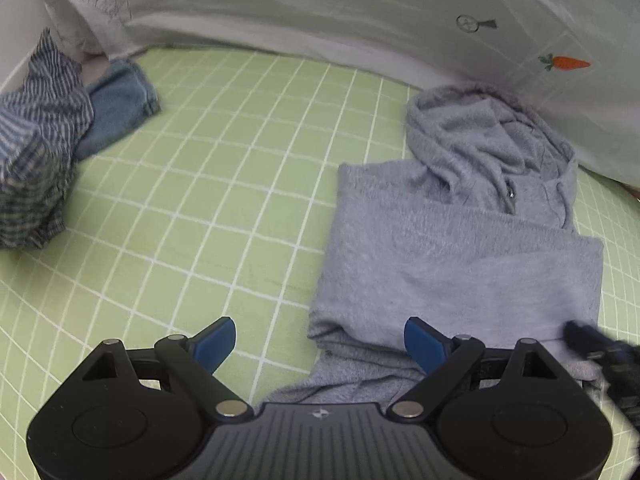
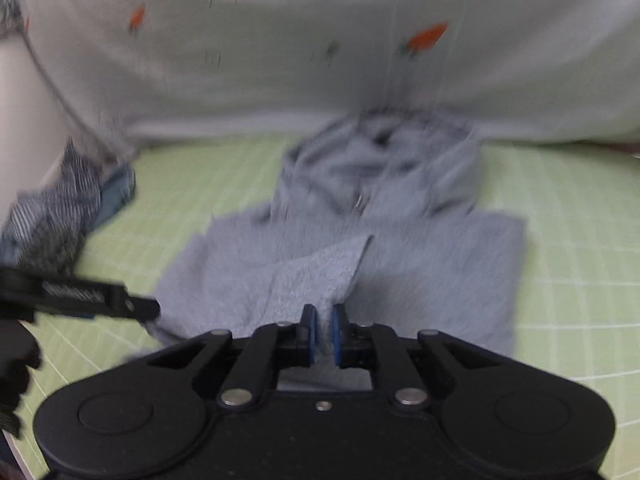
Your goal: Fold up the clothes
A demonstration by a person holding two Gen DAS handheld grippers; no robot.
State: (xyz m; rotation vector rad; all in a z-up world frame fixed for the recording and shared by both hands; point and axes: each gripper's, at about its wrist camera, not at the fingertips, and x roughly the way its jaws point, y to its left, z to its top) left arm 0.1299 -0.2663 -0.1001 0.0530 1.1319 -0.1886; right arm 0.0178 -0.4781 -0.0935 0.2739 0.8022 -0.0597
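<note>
- At the bottom of the right wrist view, the right gripper point(image 2: 324, 332) has its blue pads pressed together, pinching a lifted flap of the grey hoodie point(image 2: 400, 264); the cloth peaks up from the pads toward the middle of the frame.
- At the bottom of the left wrist view, the left gripper point(image 1: 320, 340) is spread wide and holds nothing; its right pad hangs over the hoodie's near hem.
- The hoodie lies partly folded on the green checked sheet point(image 1: 200, 220), lower right to centre right, its hood bunched at the far end.
- It looks soft, thick and limp, likely to sag and drag, so an edge or corner is the best hold.
- In the far upper left lie a striped garment point(image 1: 40, 140) and a blue denim piece point(image 1: 120, 108), against a white carrot-print bedding point(image 1: 360, 20).
</note>
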